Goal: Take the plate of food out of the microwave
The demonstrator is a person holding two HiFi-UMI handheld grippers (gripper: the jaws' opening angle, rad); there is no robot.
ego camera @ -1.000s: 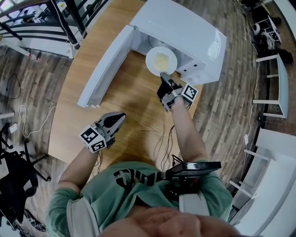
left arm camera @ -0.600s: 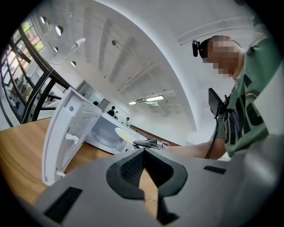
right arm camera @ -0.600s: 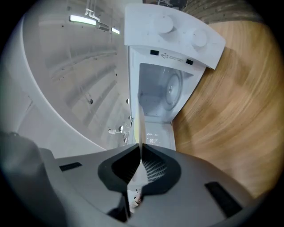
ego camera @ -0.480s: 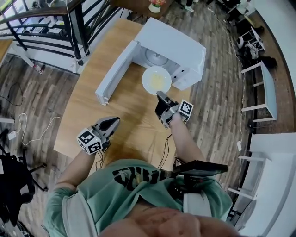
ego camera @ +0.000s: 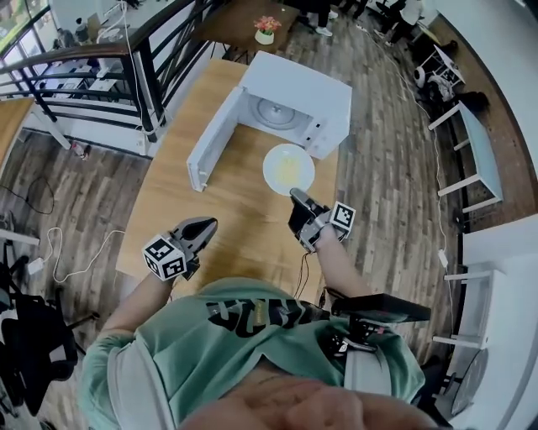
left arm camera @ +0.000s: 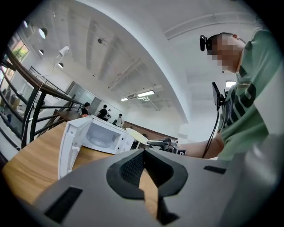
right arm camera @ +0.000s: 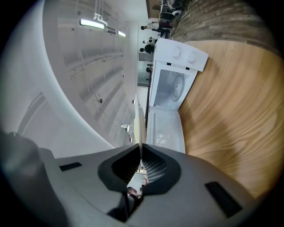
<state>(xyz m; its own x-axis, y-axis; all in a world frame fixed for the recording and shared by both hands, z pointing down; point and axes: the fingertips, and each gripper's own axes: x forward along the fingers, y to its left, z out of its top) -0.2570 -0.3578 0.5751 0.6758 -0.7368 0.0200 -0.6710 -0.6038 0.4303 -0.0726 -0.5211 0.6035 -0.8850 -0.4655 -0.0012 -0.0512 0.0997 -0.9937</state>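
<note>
The white microwave (ego camera: 290,99) stands at the far end of the wooden table (ego camera: 227,201), its door (ego camera: 212,138) swung open to the left and its glass turntable (ego camera: 276,112) bare. A white plate (ego camera: 288,168) of yellow food hangs over the table just in front of the oven. My right gripper (ego camera: 296,198) is shut on its near rim. In the right gripper view the plate (right arm camera: 138,117) shows edge-on, pinched in the right gripper (right arm camera: 141,148). My left gripper (ego camera: 204,226) hovers low over the table's near left, shut and empty (left arm camera: 143,153).
A black railing (ego camera: 143,76) runs along the left, with cables (ego camera: 67,243) on the plank floor. A flower pot (ego camera: 266,25) sits on a farther table. White benches (ego camera: 475,143) stand at the right. Bare wood lies between the two grippers.
The plate has come out of the microwave's mouth and toward me, held by the right gripper. The view has drawn back from the table. The left gripper has hardly moved.
</note>
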